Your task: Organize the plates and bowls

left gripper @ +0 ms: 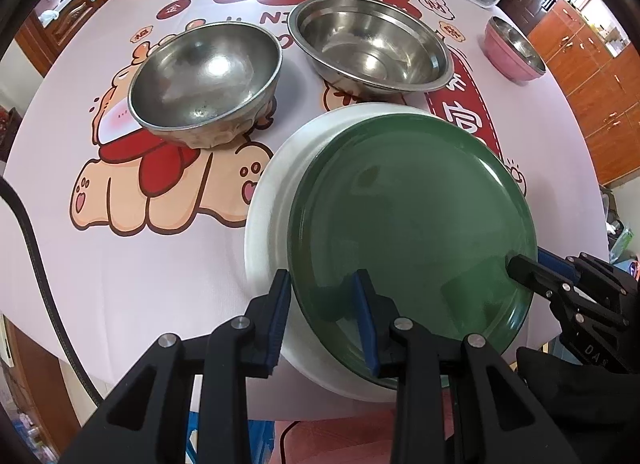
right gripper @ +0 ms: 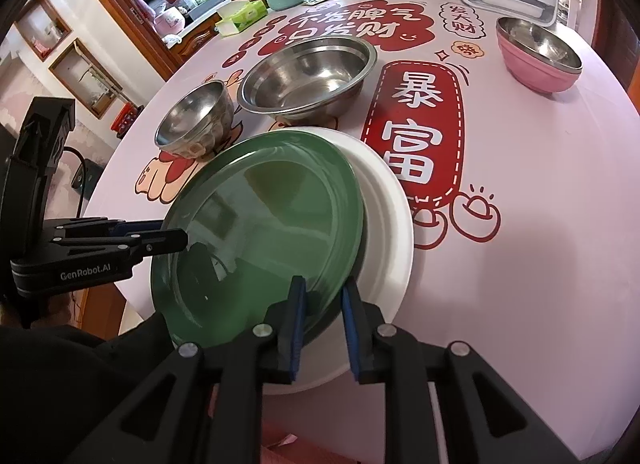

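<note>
Left wrist view puts your left gripper (left gripper: pixel 324 320) at the bottom centre, its jaws parted with the near rim of the green plate (left gripper: pixel 412 232) between them; you cannot tell whether the pads actually press the rim. That green plate sits tilted on the white plate (left gripper: pixel 268 208), which lies on the desk (left gripper: pixel 140 276) right at its near edge, lower centre of the frame. Both plates hold nothing. At upper left stands the small steel bowl (left gripper: pixel 204 76), and just right of it the wide steel bowl (left gripper: pixel 368 44), both empty. At far upper right sits the pink bowl (left gripper: pixel 508 52) with a steel lining, well apart from the rest. Bare cloth lies at lower left.

Right wrist view shows your right gripper (right gripper: pixel 324 324) at the bottom centre, jaws partly open around the same plate's rim; again, contact is unclear. Open cloth spreads across the right half of that frame.
</note>
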Motion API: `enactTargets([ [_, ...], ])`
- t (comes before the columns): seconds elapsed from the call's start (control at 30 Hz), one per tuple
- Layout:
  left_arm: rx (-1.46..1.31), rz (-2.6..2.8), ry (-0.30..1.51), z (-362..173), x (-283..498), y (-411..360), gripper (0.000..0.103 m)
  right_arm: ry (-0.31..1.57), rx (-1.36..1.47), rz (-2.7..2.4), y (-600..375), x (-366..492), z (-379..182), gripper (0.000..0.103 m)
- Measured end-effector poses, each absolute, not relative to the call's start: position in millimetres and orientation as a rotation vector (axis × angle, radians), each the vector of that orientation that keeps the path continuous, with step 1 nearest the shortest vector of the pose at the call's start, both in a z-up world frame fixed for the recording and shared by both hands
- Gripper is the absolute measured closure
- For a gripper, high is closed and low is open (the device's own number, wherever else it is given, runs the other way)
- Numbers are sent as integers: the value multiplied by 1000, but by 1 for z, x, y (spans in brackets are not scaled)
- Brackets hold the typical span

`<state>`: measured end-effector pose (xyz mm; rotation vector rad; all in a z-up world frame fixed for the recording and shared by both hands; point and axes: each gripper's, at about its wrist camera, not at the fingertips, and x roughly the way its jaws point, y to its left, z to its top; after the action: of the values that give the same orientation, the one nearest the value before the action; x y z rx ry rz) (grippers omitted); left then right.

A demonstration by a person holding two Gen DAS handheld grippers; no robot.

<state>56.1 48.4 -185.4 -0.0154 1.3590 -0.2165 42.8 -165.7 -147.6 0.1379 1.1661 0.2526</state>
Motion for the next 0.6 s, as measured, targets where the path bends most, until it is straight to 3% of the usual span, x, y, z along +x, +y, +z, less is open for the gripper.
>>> enactTargets([
  [0.13, -14, -181, 1346, -183, 55, 47, 73, 1178, 115, 265, -165, 42, -149, 64],
  [0.6, -61, -34, 1266, -153, 43, 37, 72, 1141, 108, 414, -182, 44, -134, 62],
])
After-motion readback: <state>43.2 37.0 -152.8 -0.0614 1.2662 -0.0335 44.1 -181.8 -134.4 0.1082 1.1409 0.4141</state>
